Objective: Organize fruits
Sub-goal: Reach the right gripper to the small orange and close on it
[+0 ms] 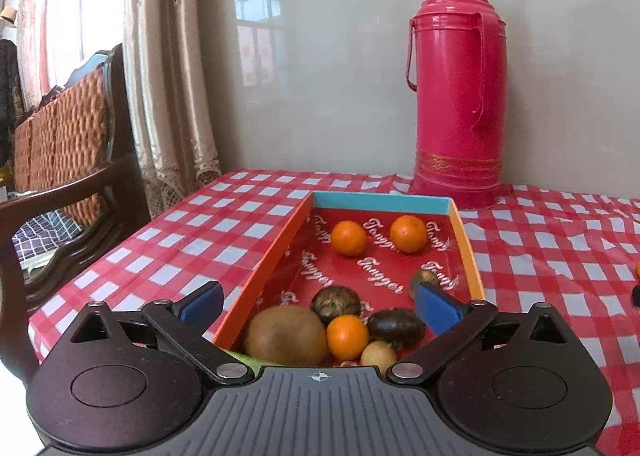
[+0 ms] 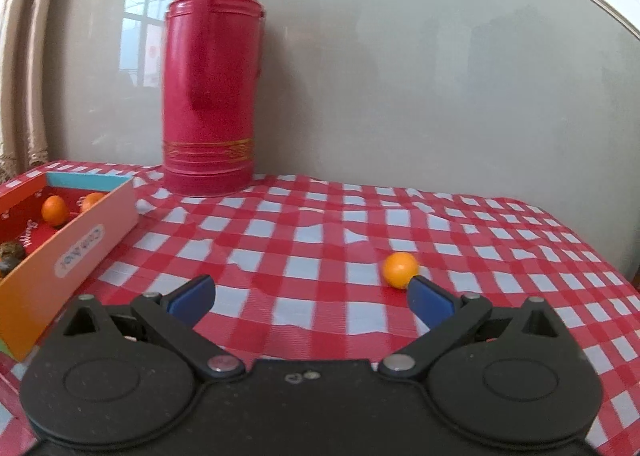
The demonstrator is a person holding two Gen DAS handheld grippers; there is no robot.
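Left claw [image 1: 318, 306] wide, holding nothing, low over near end of fruit box [image 1: 264, 276]; kiwi [image 1: 285, 335], oranges, dark fruits inside; right claw [image 2: 311, 298] wide, level above tabletop [image 2: 320, 240]; loose orange [image 2: 400, 269] just past right fingertip [image 2: 430, 302]; red flask [image 2: 212, 95] behind.
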